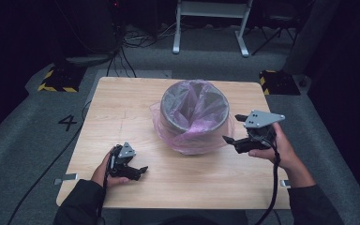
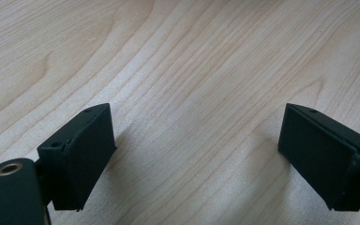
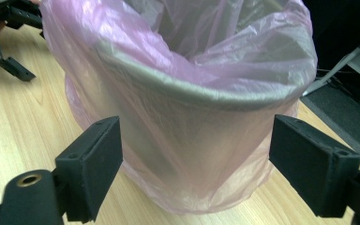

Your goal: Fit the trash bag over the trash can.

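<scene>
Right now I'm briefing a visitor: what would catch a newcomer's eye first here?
The grey bin at the middle of the wooden table, draped in a pink plastic bag. Next, the right hand-held gripper, jaws open, facing the bin's side, and the left hand-held gripper, open over bare wood.

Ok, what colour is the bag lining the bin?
Translucent pink: the bag drapes over the grey bin; clearest in the right gripper view.

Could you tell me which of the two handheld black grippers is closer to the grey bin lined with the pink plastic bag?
The right gripper: it faces the grey bin lined with a pink plastic bag, jaws open beside it. The left gripper rests farther off, over bare wooden table.
</scene>
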`<action>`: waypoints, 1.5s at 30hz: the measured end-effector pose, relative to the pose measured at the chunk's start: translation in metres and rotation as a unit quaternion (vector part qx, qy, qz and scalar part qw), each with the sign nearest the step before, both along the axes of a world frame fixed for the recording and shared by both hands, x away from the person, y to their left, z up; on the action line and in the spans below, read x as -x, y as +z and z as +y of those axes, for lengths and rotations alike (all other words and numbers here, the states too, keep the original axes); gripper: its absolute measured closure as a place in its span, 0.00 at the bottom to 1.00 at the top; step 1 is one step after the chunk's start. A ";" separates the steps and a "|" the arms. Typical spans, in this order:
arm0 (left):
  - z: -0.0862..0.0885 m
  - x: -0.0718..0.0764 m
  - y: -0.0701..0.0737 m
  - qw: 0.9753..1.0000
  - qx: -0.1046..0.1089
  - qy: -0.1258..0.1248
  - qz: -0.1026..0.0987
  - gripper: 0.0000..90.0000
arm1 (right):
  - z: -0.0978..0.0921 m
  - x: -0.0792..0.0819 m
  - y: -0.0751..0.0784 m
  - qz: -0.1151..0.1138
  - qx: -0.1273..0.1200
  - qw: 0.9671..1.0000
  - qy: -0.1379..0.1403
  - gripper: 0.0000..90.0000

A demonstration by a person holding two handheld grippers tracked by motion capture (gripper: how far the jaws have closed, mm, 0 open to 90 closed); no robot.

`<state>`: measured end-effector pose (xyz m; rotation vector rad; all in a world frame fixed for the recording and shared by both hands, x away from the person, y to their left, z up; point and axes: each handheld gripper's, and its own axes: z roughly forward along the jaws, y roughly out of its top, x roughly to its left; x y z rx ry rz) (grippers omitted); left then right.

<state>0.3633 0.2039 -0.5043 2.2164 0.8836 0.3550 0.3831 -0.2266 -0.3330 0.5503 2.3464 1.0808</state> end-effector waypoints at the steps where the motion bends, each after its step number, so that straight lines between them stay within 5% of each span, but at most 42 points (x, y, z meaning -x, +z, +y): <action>1: 0.000 0.000 0.000 1.000 -0.001 0.000 -0.001 0.12 | -0.001 0.000 -0.001 0.000 0.002 1.000 -0.001 0.20; 45: 0.000 0.000 0.000 1.000 -0.001 0.000 -0.001 0.12 | -0.019 0.003 -0.071 0.040 0.084 0.995 -0.038 0.20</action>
